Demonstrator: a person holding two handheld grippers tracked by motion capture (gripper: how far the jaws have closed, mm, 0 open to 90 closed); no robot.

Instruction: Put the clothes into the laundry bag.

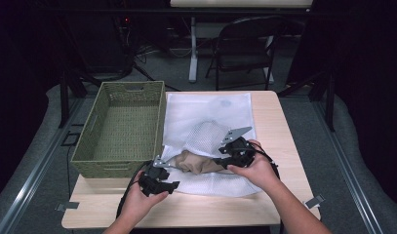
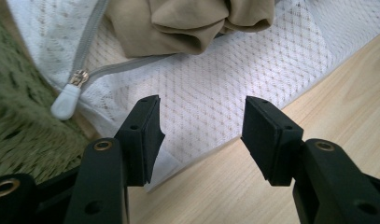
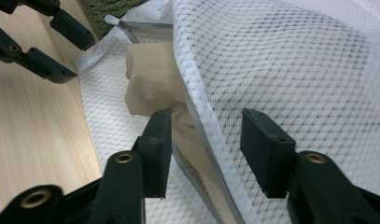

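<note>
A white mesh laundry bag lies flat on the wooden table. A tan garment pokes out of its open zippered mouth at the near left. My left gripper hovers open at the bag's near corner; in the left gripper view its jaws stand apart over the mesh, with the zipper pull to their left and the tan garment beyond. My right gripper is open too, its jaws straddling the raised upper edge of the bag over the tan garment.
A green woven basket stands on the table's left half, touching the bag's left edge. Bare wood runs along the near edge. A folding chair and a table leg stand beyond the far edge.
</note>
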